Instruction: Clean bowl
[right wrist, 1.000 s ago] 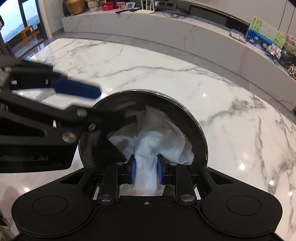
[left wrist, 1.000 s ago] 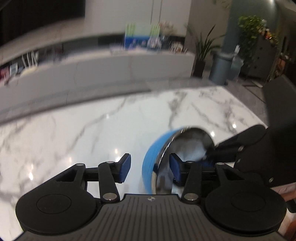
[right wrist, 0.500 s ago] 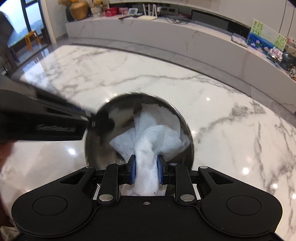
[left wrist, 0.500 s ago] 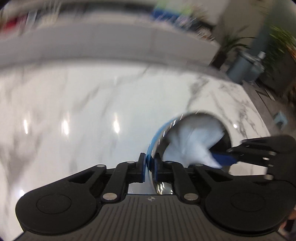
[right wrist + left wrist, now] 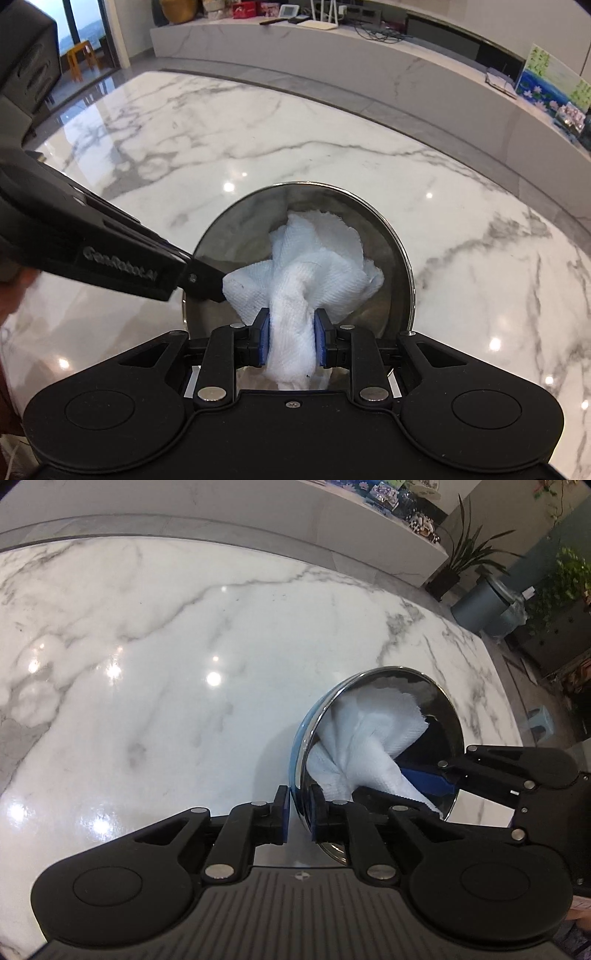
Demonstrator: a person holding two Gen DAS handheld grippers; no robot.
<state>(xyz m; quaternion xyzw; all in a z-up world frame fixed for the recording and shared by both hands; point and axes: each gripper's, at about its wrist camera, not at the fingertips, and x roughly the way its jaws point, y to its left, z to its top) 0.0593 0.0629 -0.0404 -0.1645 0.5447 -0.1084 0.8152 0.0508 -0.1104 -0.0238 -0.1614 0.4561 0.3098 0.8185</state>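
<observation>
Left gripper (image 5: 298,814) is clamped narrow on the bowl (image 5: 439,698) rim, holding it tilted and steady for wiping. Right gripper (image 5: 291,341) pinches the paper towel (image 5: 314,258), pressed inside.

The paper towel (image 5: 306,273) covers much of the bowl (image 5: 391,258) floor; the bowl's near rim is hidden behind the right gripper (image 5: 291,341); the left gripper (image 5: 207,284) body runs off the left edge, its fingertips hidden by towel.
</observation>
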